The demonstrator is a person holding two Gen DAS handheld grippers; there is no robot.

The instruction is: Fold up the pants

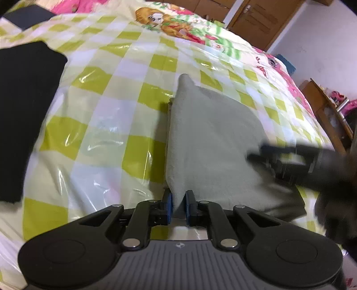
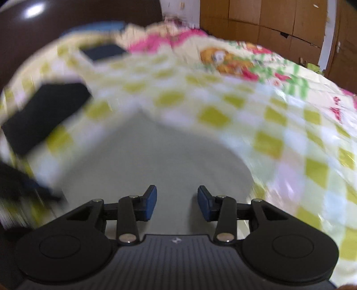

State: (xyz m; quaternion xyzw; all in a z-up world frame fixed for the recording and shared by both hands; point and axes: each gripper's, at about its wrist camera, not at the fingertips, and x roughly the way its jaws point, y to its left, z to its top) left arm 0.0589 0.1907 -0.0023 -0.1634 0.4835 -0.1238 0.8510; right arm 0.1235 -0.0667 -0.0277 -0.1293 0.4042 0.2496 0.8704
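Note:
Grey pants point(image 1: 214, 138) lie folded in a thick pad on the green-and-white checked bed cover point(image 1: 111, 125). My left gripper point(image 1: 178, 206) is shut on the near left edge of the pants, a fold of grey cloth pinched between its blue pads. My right gripper point(image 1: 256, 152) shows as a dark blur over the right side of the pants. In the blurred right wrist view my right gripper point(image 2: 177, 203) stands open above the grey pants point(image 2: 156, 156), with only air between its blue pads.
A black folded garment point(image 1: 26, 111) lies on the bed to the left, and another dark one point(image 1: 26, 15) lies farther back. A wooden bedside table point(image 1: 330, 116) stands past the bed's right edge. Wooden wardrobe doors point(image 2: 267, 20) line the far wall.

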